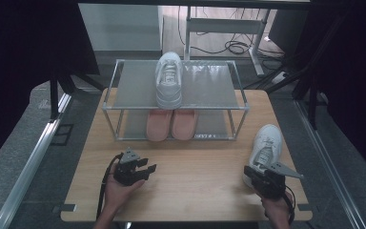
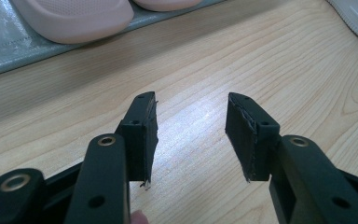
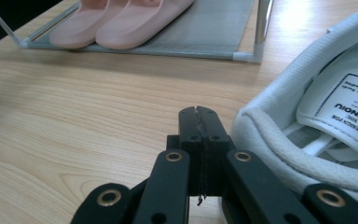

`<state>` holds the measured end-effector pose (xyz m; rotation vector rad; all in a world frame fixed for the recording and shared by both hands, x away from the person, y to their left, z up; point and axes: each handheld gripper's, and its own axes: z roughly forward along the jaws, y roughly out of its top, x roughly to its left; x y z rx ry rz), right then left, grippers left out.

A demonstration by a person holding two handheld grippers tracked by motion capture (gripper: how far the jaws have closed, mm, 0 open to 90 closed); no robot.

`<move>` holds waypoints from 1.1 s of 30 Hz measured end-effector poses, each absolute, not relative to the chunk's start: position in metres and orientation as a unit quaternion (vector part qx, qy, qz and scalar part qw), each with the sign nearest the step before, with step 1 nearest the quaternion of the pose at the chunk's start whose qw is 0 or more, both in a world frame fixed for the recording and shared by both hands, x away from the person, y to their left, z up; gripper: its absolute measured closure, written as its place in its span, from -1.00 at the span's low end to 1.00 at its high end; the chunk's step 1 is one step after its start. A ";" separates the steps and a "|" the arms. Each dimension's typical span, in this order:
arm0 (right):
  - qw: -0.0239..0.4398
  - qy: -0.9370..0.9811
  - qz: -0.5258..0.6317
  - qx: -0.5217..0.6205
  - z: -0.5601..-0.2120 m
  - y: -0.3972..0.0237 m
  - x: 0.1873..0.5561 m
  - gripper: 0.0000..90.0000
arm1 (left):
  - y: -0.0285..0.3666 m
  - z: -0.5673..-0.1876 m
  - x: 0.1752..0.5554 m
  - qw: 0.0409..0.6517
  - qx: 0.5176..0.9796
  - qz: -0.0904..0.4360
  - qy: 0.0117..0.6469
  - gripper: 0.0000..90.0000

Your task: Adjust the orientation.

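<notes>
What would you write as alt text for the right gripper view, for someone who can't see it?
Closed black tongs hover low over a wooden table, empty, just left of a white sneaker's heel opening. Beyond, a pair of pink slippers sits on the grey bottom shelf of a metal-framed rack.

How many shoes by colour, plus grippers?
White sneakers: 2, one on the rack's top shelf, one on the table
Pink slippers: 2, on the rack's bottom shelf
Shoes total: 4
Grippers: 2, left open, right shut
</notes>
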<state>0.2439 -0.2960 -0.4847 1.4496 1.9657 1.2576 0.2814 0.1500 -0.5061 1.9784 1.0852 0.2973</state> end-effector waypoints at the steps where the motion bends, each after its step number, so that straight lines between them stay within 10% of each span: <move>1: 0.198 0.702 0.447 0.518 -0.485 -0.296 0.244 1.00 | 0.150 -0.506 0.281 0.419 0.789 0.119 0.433 0.20; 33: 0.207 0.700 0.439 0.524 -0.487 -0.315 0.226 1.00 | 0.150 -0.506 0.282 0.419 0.790 0.119 0.431 0.21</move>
